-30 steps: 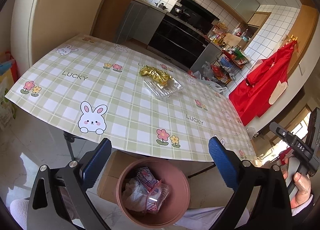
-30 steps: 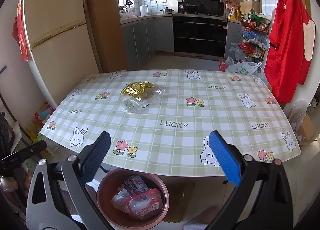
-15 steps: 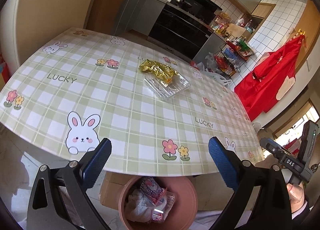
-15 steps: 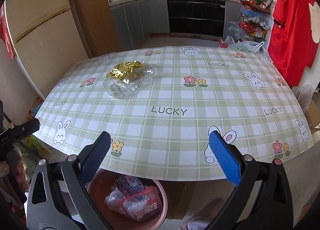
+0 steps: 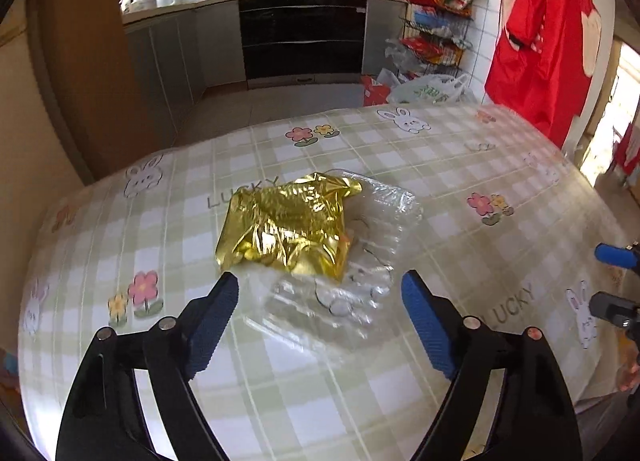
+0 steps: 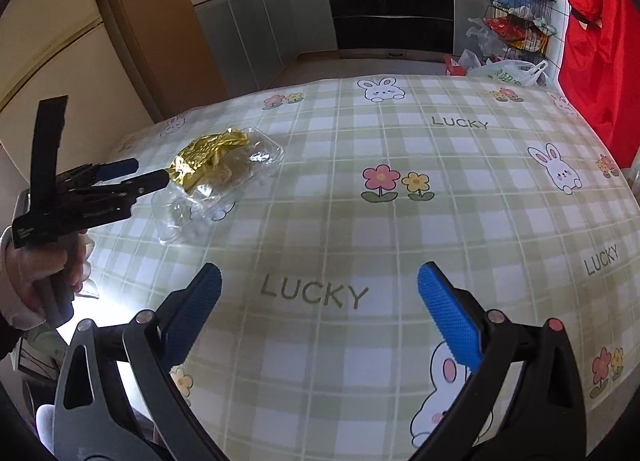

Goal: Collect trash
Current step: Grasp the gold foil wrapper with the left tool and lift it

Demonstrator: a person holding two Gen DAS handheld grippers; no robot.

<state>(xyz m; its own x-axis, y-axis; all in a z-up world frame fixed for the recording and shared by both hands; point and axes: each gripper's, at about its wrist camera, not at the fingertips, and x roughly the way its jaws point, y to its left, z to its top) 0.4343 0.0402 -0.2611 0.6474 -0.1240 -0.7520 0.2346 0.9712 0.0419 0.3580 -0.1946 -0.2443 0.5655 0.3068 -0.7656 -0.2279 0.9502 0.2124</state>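
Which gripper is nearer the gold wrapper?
Left. The left gripper, jaws closing, is just short of the gold wrapper; the right gripper hangs over bare tablecloth well off to its side.

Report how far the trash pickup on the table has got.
Done: cannot tell; no bin shows now. In hand: nothing gripped. The left tongs are closing around the clear plastic tray, pads not yet pressing. Left: the tray and the gold wrapper on it. The right tongs hang open over bare tablecloth.
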